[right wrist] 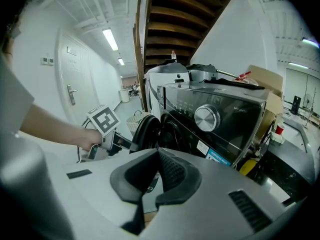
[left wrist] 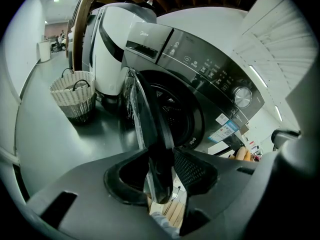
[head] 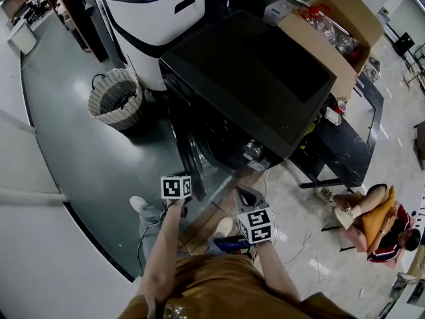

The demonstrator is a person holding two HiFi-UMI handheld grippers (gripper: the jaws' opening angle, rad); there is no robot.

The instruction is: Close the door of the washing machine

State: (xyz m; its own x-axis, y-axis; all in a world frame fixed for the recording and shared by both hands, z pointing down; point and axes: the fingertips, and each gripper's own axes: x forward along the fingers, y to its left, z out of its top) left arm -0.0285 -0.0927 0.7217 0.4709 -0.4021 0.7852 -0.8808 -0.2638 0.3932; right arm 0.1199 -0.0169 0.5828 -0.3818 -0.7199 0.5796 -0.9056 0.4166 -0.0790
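As the washing machine [left wrist: 215,79] door [left wrist: 150,119] hangs open, left gripper [left wrist: 162,171] jaws grasp its rim for closing; right gripper [right wrist: 156,169] jaws clenched, idle

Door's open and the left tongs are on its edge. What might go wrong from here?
1. The left tongs grip only the thin rim of the door, so they may slip mid-swing.
2. Kept there, they could get pinched against the washing machine front as it closes.
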